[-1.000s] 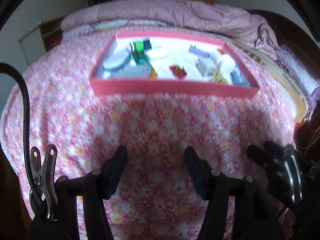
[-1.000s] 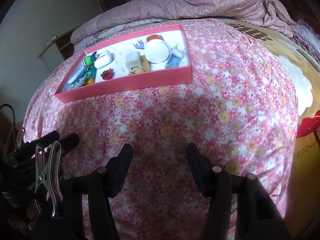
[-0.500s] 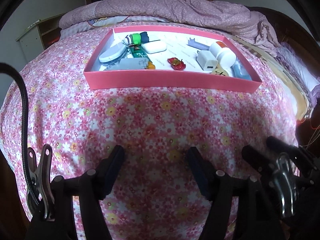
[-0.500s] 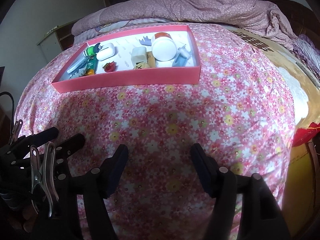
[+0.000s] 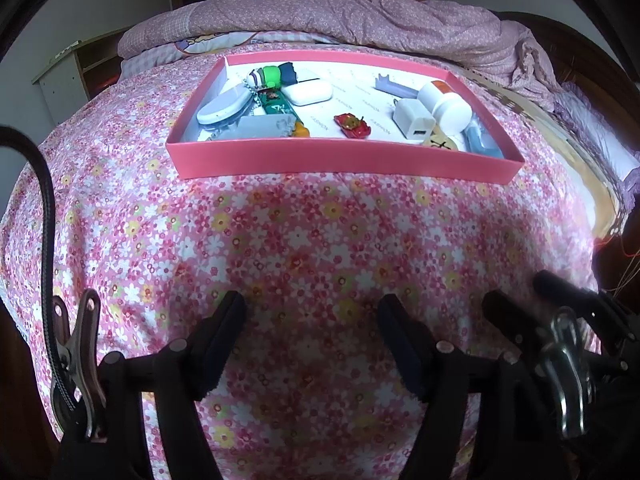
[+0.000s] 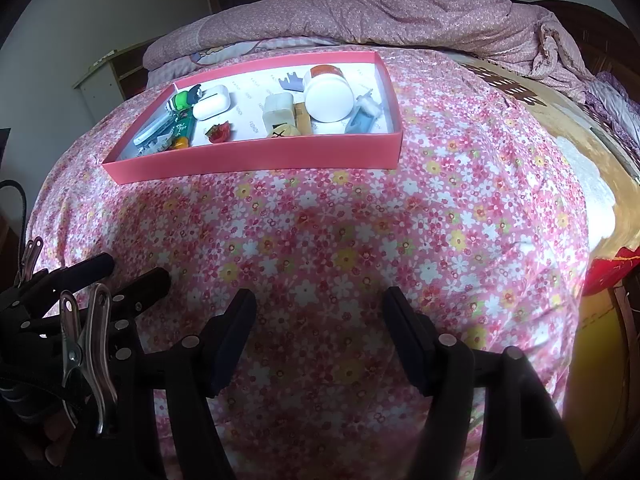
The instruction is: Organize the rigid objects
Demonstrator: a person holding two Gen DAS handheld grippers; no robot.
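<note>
While the bed (image 5: 304, 240) fills both views, its pink tray (image 5: 340, 158) lies at twelve o'clock, with a white jar (image 6: 330, 96) and small red toy (image 5: 352, 125) inside. Left claw (image 5: 312, 312) is opening, empty; right claw (image 6: 320, 312) gapes, empty.

My fingers (image 5: 224, 336) are matt black plastic, with a shiny metal clip (image 5: 82, 356) beside them. Beyond them the bed (image 5: 320, 240) wears soft floral cotton cloth. On it sits a matt pink cardboard box (image 5: 340, 158), lined with white printed paper, holding a glossy white plastic jar (image 6: 330, 96).
</note>
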